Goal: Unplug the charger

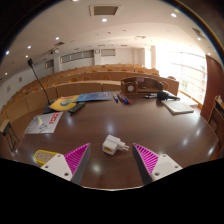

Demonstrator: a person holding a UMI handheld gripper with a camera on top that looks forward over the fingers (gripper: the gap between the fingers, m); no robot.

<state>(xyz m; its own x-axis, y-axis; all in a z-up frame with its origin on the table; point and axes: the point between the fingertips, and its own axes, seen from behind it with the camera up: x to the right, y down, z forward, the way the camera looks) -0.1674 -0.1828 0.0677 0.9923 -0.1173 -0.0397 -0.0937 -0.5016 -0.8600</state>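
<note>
2 fingers (pixel 110 160) spread, white charger (pixel 114 145) between them, yellow tape (pixel 45 156) beside, papers (pixel 44 122) beyond

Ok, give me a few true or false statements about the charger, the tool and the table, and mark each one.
1. The white charger lies on the brown table. True.
2. The tool is shut on the charger. False: its fingers are open, the charger just ahead between them.
3. A yellow disc lies beyond the charger. True.
4. The pads are green. False: they are pink.
</note>
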